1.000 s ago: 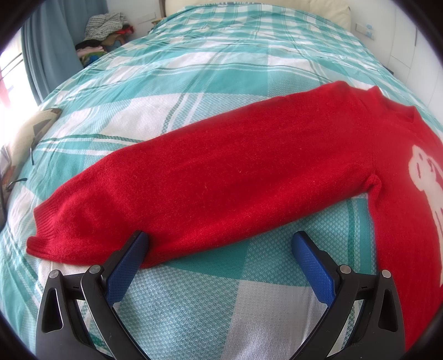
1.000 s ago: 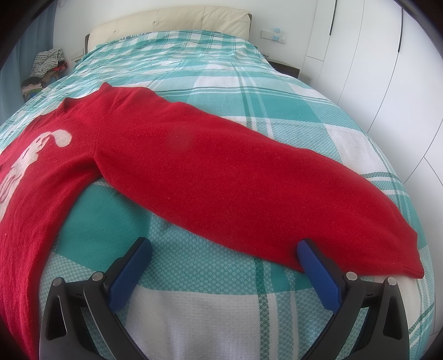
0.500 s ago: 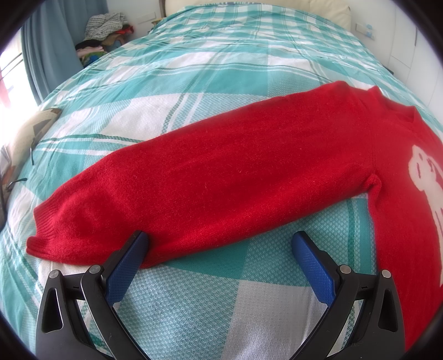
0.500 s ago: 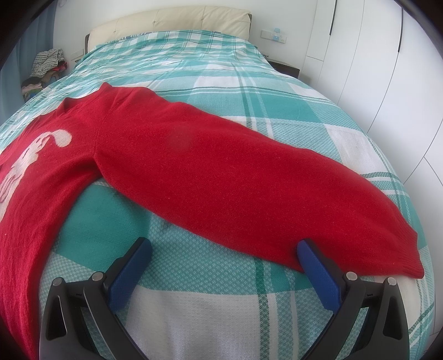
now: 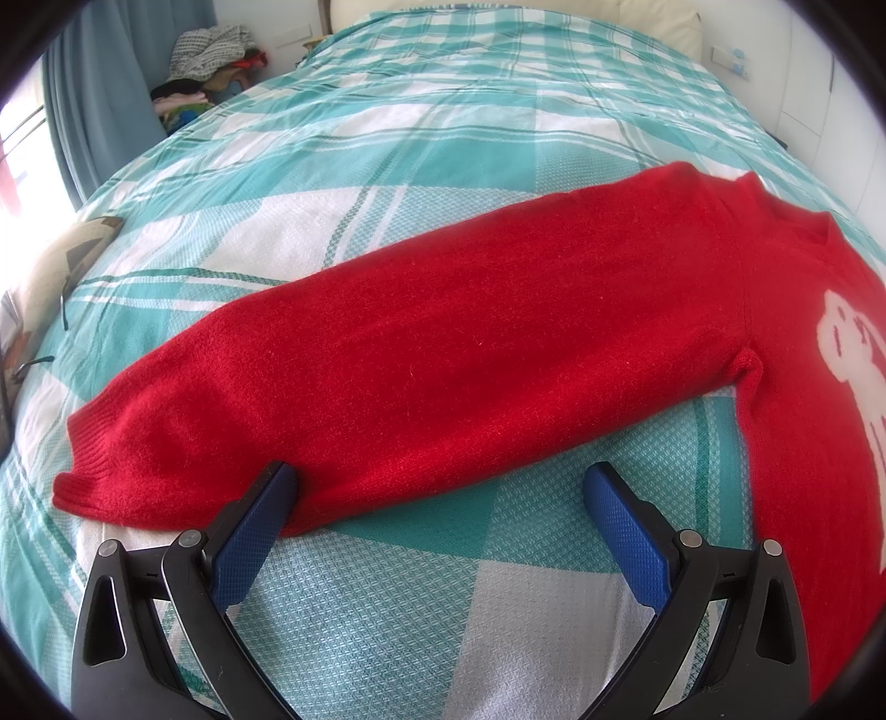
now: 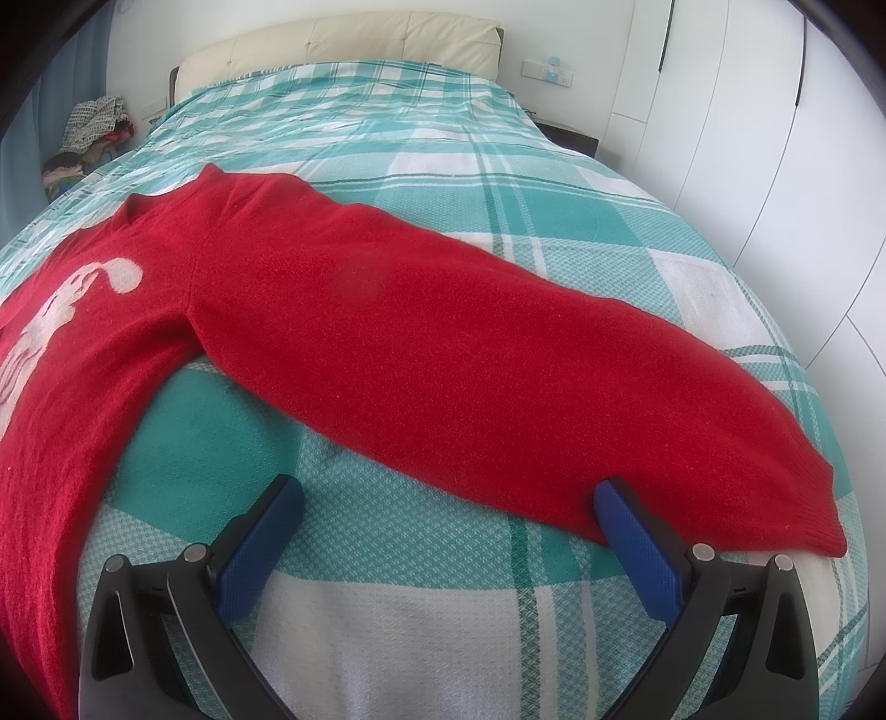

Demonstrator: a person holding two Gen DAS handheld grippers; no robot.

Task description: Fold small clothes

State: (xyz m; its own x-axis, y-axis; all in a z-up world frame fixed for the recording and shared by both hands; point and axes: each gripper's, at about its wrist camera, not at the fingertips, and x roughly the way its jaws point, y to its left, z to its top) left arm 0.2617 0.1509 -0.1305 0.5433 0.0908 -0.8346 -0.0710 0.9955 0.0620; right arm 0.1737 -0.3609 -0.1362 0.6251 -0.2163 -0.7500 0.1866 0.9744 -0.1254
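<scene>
A red knit sweater [image 5: 470, 360] with a white figure on its chest lies flat on the bed, both sleeves spread out. My left gripper [image 5: 443, 487] is open, low over the bedspread at the near edge of the left sleeve, close to its ribbed cuff [image 5: 88, 471]. Its left fingertip [image 5: 277, 487] touches the sleeve edge. My right gripper [image 6: 448, 498] is open at the near edge of the right sleeve [image 6: 498, 376], its right fingertip [image 6: 614, 498] against the fabric near the cuff [image 6: 808, 515]. Neither holds anything.
The bed has a teal and white plaid cover [image 5: 387, 138] and a cream headboard [image 6: 360, 39]. A pile of clothes [image 5: 210, 66] sits at the far left by a blue curtain. White wardrobe doors [image 6: 775, 138] stand to the right. A cushion [image 5: 50, 277] lies at the left edge.
</scene>
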